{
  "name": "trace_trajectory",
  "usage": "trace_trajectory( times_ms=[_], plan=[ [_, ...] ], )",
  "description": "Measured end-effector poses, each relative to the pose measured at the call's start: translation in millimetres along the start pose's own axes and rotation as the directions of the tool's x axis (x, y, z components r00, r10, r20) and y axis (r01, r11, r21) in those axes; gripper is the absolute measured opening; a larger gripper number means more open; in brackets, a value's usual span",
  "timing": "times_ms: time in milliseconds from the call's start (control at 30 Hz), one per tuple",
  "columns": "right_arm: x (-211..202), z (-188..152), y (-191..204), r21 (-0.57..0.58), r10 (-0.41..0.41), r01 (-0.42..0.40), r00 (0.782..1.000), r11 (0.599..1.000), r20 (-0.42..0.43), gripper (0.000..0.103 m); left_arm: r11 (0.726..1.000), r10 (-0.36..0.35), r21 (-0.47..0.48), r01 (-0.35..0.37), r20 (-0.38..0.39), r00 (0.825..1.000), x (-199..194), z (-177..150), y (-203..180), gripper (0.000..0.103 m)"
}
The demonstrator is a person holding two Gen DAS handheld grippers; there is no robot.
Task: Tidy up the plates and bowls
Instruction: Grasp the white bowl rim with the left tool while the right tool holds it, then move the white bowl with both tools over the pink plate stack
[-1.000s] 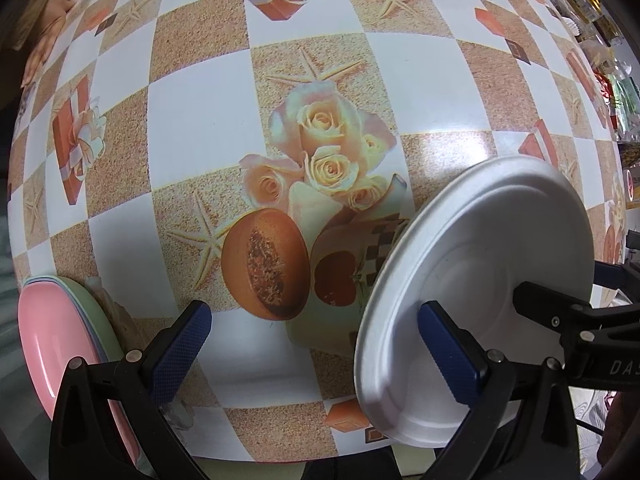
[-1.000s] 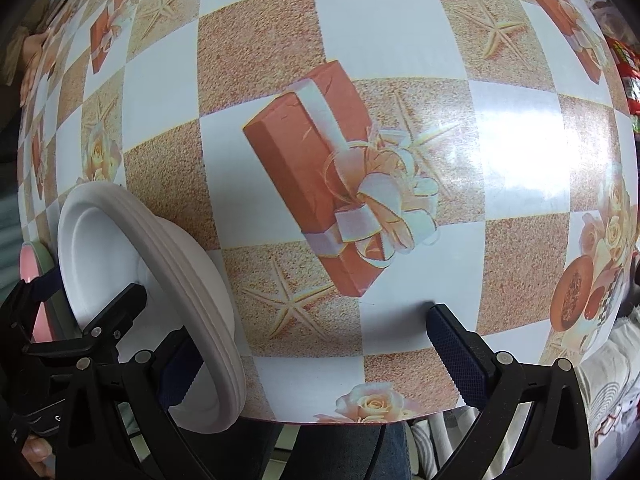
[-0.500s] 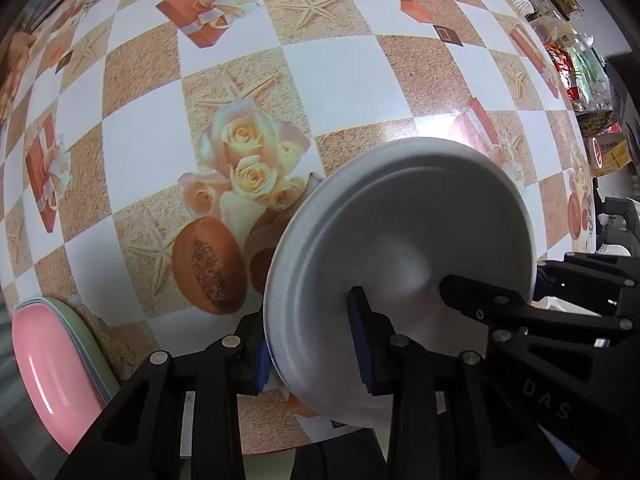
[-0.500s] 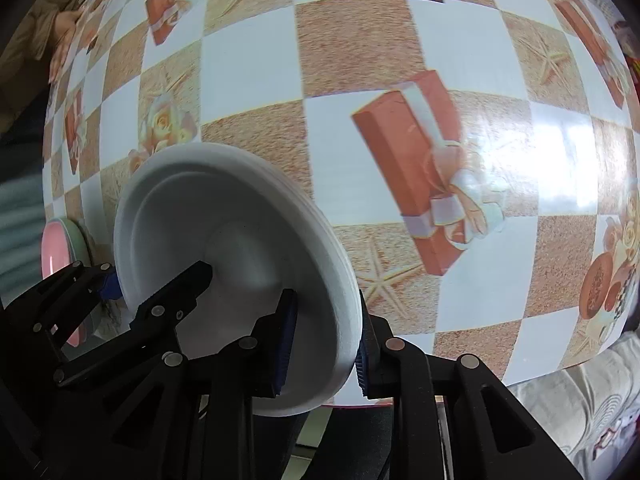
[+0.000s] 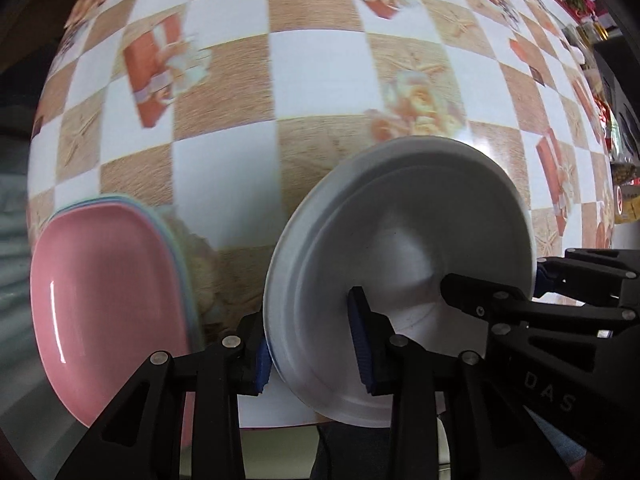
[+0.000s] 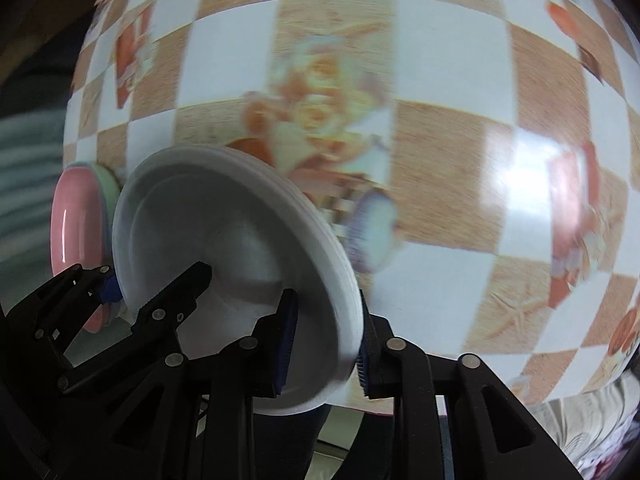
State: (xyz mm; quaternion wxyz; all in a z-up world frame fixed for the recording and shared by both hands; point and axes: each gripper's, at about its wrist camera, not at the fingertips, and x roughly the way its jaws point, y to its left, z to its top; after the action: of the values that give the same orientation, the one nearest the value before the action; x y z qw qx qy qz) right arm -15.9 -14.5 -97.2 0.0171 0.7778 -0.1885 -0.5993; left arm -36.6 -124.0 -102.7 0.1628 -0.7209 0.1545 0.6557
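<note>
Above the tablecloth (image 5: 320, 80), both grippers (image 5: 316, 350) (image 6: 324, 344) pinch the white plates' (image 5: 400, 248) rims, closed tight; pink plates (image 5: 104, 296) sit at nine o'clock.

A round white plate (image 5: 404, 240) with a raised, stepped rim stands nearly on edge above the counter (image 5: 320, 80), its hollow face turned toward the cameras; the left claw (image 5: 314, 354) pinches its lower rim, and the right claw (image 6: 324, 352) clamps the rim opposite. To its left, near the counter's edge, lies a stack of shallow plates, a glossy pink plate (image 5: 108, 292) on top with pale green and blue rims (image 5: 176, 236) beneath
</note>
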Motion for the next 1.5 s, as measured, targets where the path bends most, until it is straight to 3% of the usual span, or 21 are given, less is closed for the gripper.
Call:
trace_trajectory(
  times_ms=[467, 933, 1267, 1500],
  plan=[
    [-12, 0, 32, -0.028, -0.027, 0.027, 1.0, 0.999, -0.012, 0.029, 1.0, -0.005, -0.011, 0.005, 0.043, 0.999, -17, -16, -1, 0.036],
    [-79, 7, 84, -0.13, -0.04, 0.046, 0.998, 0.99, 0.046, 0.029, 0.997, 0.045, -0.068, -0.036, 0.146, 0.988, -77, -34, 5, 0.036],
    [-91, 14, 151, -0.254, -0.042, 0.059, 0.997, 0.965, 0.07, 0.029, 0.981, 0.086, -0.189, -0.05, 0.189, 0.978, -101, -43, 56, 0.036],
    [-66, 14, 178, -0.335, -0.052, 0.068, 0.997, 0.94, 0.055, 0.029, 0.959, 0.103, -0.278, -0.048, 0.186, 0.977, -107, -65, 88, 0.036]
  ],
)
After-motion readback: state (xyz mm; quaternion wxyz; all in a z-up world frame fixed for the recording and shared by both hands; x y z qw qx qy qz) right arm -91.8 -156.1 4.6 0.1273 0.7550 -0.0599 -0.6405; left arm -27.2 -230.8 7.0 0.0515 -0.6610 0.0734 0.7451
